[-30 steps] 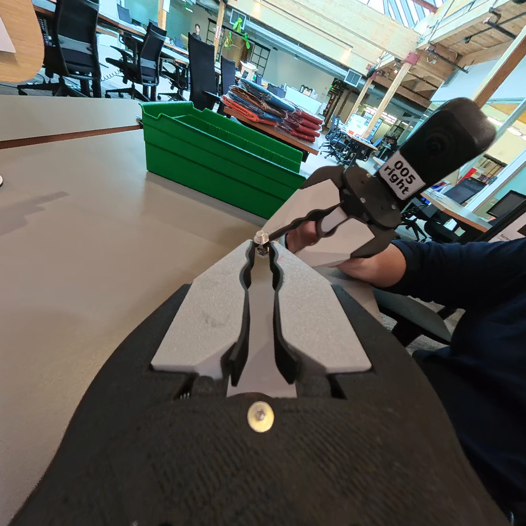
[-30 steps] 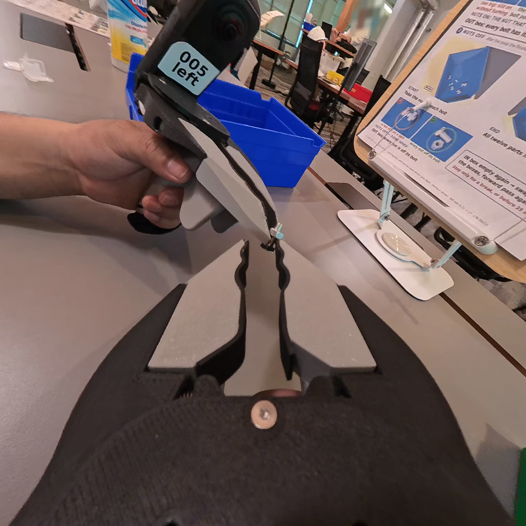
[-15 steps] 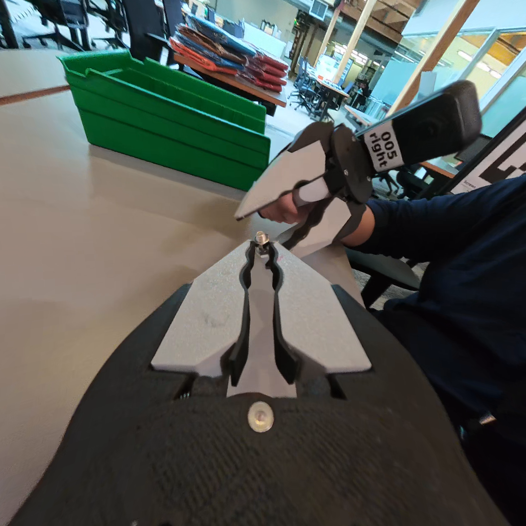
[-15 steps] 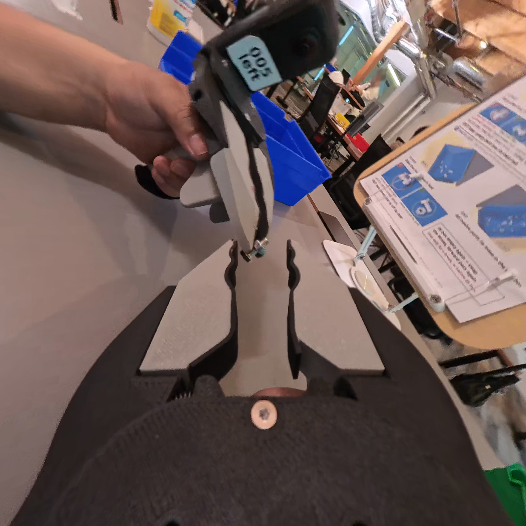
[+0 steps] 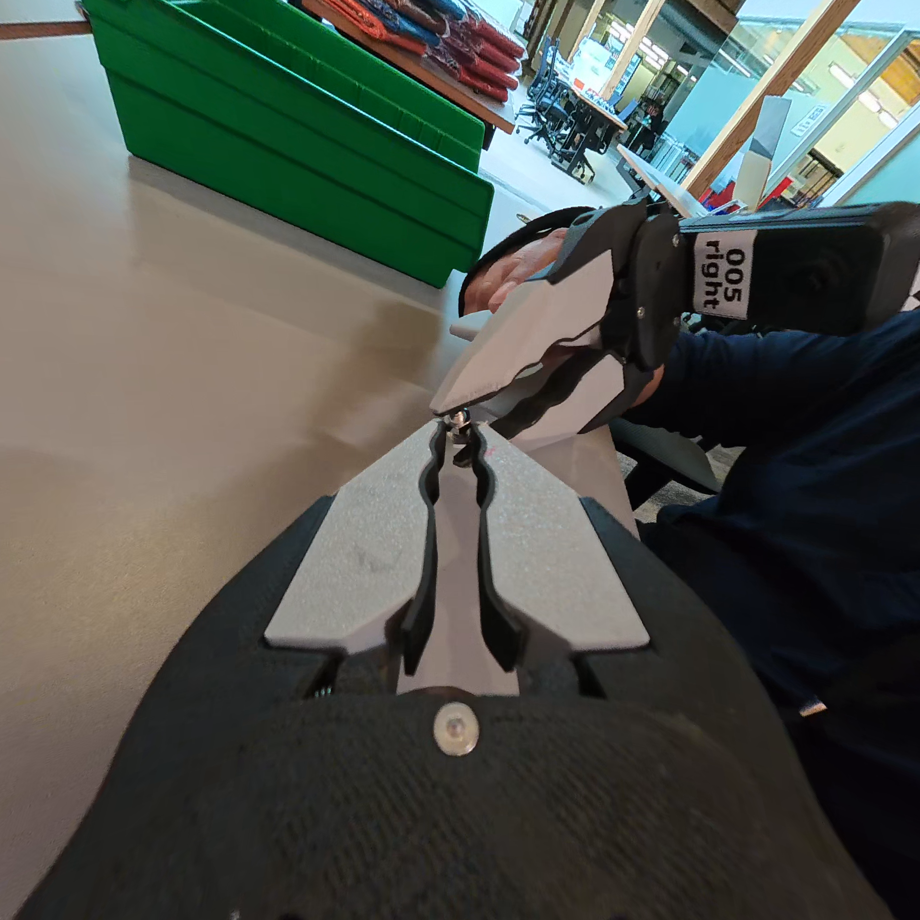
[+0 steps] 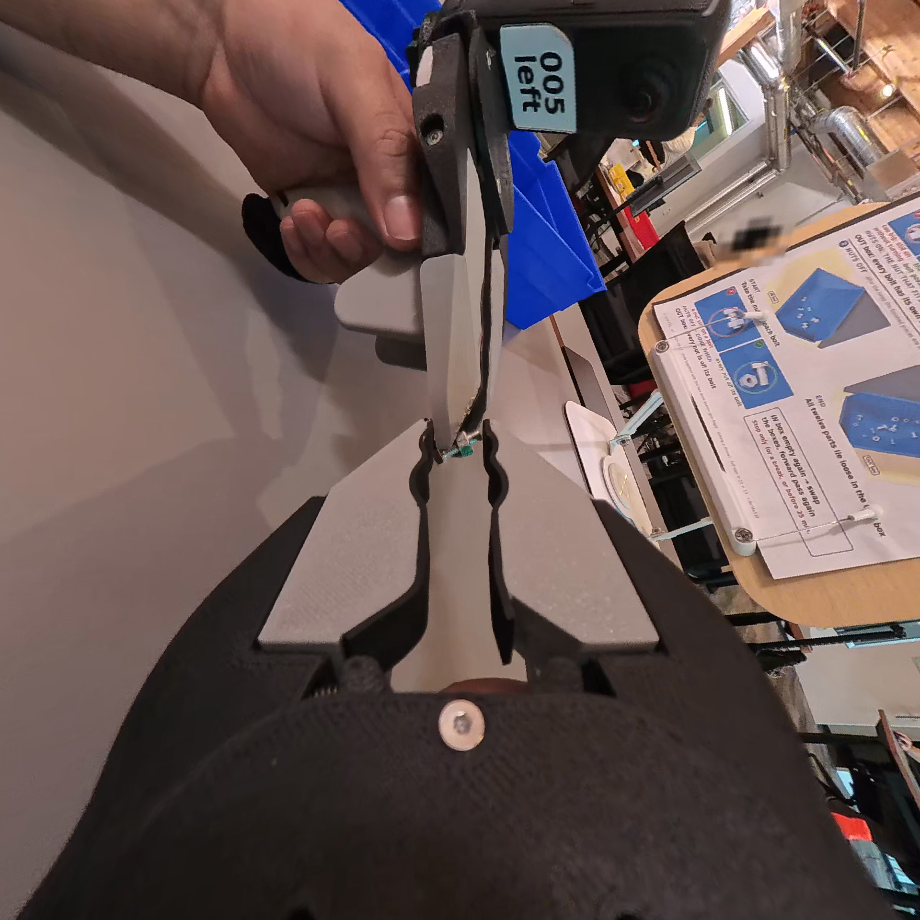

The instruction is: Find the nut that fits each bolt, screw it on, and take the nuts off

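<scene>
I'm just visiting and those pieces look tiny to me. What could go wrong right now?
1. The left tongs pinch the small bolt only at their very tips, so a twist might pop it loose.
2. The right tongs are open around the nut; closing off-centre could miss it or knock it.
3. The pieces are held above the grey table, outside the green bin; a dropped one could roll away.

Left gripper pinching bolt at fingertips. Right gripper tips meeting bolt from right, jaws apart. Green bin behind on table.
</scene>
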`<state>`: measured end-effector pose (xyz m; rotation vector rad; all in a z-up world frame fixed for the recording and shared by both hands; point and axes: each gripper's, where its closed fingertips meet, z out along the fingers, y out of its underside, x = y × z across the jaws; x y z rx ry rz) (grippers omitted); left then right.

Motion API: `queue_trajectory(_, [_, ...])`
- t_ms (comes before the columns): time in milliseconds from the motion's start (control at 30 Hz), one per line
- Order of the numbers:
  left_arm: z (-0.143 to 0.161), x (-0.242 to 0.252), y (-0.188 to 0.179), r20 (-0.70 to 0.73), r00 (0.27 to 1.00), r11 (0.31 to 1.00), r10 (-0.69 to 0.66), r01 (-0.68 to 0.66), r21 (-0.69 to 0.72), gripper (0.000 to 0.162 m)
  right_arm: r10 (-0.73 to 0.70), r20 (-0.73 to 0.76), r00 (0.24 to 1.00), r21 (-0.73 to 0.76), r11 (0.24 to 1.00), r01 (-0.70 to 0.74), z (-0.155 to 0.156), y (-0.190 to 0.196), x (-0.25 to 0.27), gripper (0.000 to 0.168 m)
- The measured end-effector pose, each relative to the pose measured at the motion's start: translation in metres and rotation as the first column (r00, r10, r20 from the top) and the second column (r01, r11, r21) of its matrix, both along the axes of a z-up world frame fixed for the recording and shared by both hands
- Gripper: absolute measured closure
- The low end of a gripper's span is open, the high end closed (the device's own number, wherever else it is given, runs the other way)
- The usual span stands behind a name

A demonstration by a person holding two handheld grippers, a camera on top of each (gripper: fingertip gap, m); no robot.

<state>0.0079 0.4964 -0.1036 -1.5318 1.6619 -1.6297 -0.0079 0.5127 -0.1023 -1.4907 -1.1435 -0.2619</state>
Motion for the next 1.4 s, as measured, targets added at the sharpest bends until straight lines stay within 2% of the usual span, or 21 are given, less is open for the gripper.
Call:
queue_trajectory(300, [-0.004,-0.002,0.0,-0.03,1.0,1.0,-0.002,0.002,0.003,0.154,0.001,0.022,1.0,0.001,1.0,-0.001,-0.004,0.0,-0.003,0.153])
queue_trajectory(467, [0.002,0.0,0.003,-0.002,1.0,1.0,0.028,-0.028,-0.008,0.154,-0.03,0.009,1.0,0.034,0.999,0.029,0.003,0.003,0.0,0.153])
queue_trajectory(533, [0.006,0.001,0.005,0.007,0.999,0.999,0.036,-0.036,-0.025,0.154,-0.032,0.009,0.999,0.05,0.998,0.032,0.004,0.003,0.0,0.159])
queue_trajectory(700, [0.003,0.001,0.008,-0.001,0.999,0.998,0.052,-0.052,-0.021,0.154,-0.067,0.062,0.996,0.087,0.994,0.062,0.002,0.006,0.0,0.16])
queue_trajectory(967, [0.007,0.0,0.007,0.021,0.999,0.999,0.046,-0.046,0.012,0.154,-0.052,0.029,0.998,0.09,0.995,0.049,0.006,0.004,-0.001,0.159])
queue_trajectory(1200, [0.011,-0.001,0.008,0.029,0.999,0.997,0.04,-0.037,-0.07,0.154,-0.042,0.017,0.999,0.104,0.994,0.04,0.01,0.003,-0.001,0.16])
queue_trajectory(1300, [0.01,-0.001,0.009,0.022,0.999,0.996,0.044,-0.042,-0.084,0.154,-0.038,0.015,0.999,0.094,0.995,0.036,0.009,0.003,0.0,0.158])
queue_trajectory(1400, [0.014,-0.002,0.012,0.038,0.998,0.993,0.058,-0.053,-0.107,0.154,-0.028,0.024,0.999,0.094,0.995,0.026,0.008,0.002,-0.001,0.147])
